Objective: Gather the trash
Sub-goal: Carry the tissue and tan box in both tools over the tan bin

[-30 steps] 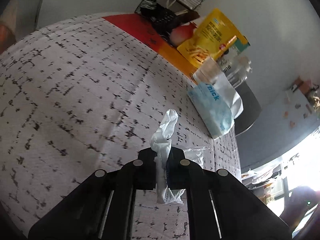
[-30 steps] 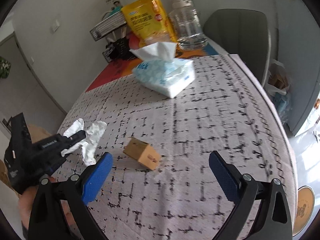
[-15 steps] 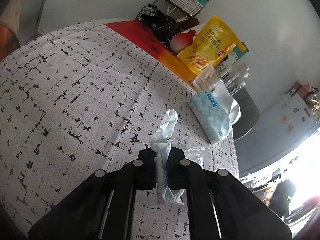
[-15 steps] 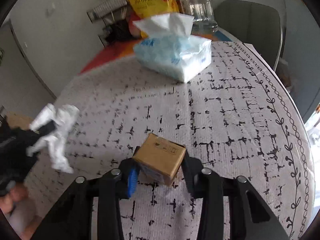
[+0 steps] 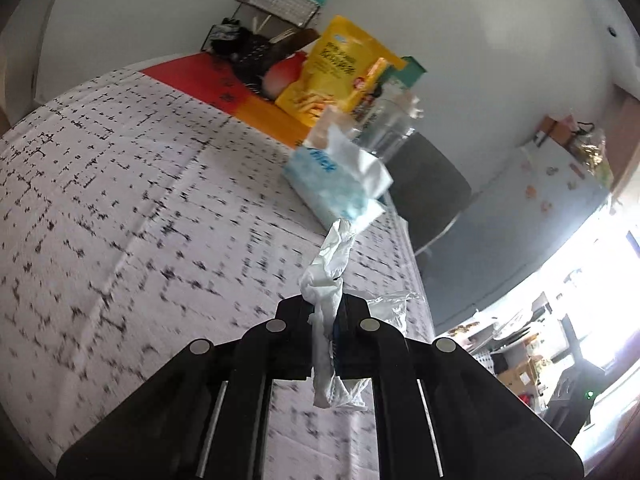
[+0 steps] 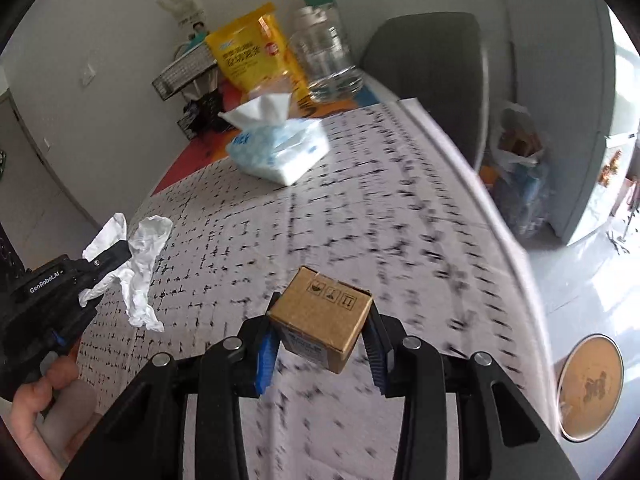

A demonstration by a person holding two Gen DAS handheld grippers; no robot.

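Note:
My left gripper is shut on a crumpled white tissue, which sticks up above the fingers and hangs below them. From the right wrist view the same left gripper holds that tissue over the table's left part, a hand under it. My right gripper is shut on a small brown cardboard box, held above the patterned tablecloth. A clear plastic scrap lies just behind the left fingers.
A blue tissue pack sits at the back of the table, with a yellow snack bag, a clear jar and a wire rack behind. A grey chair stands past the far edge. On the floor right: a bag, a round stool.
The right gripper closed on the cardboard box and lifted it off the cloth. The left gripper, still holding the tissue, moved across and rose a little.

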